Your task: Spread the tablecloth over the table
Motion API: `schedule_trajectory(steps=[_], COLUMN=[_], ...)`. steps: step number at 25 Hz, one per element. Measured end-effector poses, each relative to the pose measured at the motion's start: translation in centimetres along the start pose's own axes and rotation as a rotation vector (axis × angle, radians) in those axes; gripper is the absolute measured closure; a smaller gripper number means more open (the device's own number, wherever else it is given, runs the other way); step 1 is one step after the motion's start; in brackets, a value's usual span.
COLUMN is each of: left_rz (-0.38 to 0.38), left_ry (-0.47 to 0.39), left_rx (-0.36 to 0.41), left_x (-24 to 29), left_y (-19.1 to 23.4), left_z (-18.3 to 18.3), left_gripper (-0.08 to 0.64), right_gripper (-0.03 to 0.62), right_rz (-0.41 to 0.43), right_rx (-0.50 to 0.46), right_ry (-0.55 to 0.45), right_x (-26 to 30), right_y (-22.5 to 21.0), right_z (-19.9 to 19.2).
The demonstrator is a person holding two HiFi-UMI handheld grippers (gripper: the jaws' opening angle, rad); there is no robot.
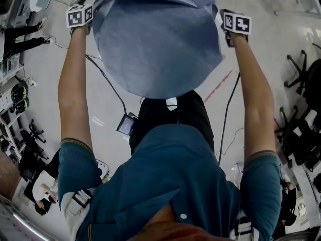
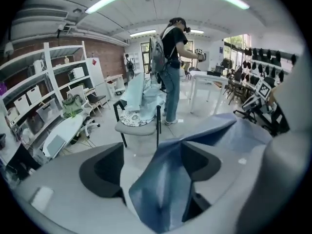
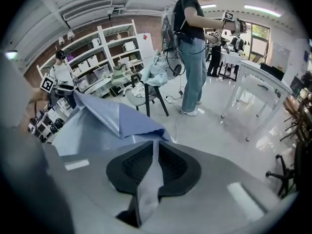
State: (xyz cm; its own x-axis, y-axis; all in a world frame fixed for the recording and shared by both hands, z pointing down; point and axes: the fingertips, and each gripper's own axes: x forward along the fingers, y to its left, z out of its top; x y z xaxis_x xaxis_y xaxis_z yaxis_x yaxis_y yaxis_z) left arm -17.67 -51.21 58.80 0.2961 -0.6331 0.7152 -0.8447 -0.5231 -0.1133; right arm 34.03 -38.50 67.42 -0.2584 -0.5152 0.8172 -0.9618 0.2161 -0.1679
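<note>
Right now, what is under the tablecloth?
Around the tablecloth, only pale floor, a cable and a red floor line show. No table shows below it. Whatever lies directly beneath is covered by the cloth.

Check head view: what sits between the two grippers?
The blue cloth fills the whole stretch from the left gripper to the right gripper. Nothing else shows there. This is clearest in the head view.

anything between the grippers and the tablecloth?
Nothing visible. The tablecloth sits in both: the right gripper pinches an edge; the left gripper, jaws apart, has a fold lying between them.
</note>
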Motion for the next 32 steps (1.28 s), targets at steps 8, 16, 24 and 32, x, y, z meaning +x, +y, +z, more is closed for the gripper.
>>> schedule_trajectory(steps=[8,16,24,32], left_rz=[-0.141,-0.3,-0.368,-0.31], left_ry=[-0.047,-0.043,0.032,-0.012], left_rx=[0.112,0.108,0.12,0.057], left_x=[-1.3,-1.4,-0.4,0.0], left_y=[-9.9,-20.8,-24.6,-23.9], left_z=[-4.7,-9.9,-13.7,-14.7], left_gripper=[0.529,0.525,0.521,0.549], right_gripper=[0.571,0.571,0.572,0.574], right_rz=[0.111,0.245,-0.077,0.292], right_rx=[-0.146,-0.295,-0.163,-0.483], right_ry=[-0.034,0.002,-0.222,-0.188], right_x=[0.0,4.9,7.9,7.1], right_y=[8.5,14.0,6.0,18.4], right_z=[-3.6,0.3,11.9,8.0])
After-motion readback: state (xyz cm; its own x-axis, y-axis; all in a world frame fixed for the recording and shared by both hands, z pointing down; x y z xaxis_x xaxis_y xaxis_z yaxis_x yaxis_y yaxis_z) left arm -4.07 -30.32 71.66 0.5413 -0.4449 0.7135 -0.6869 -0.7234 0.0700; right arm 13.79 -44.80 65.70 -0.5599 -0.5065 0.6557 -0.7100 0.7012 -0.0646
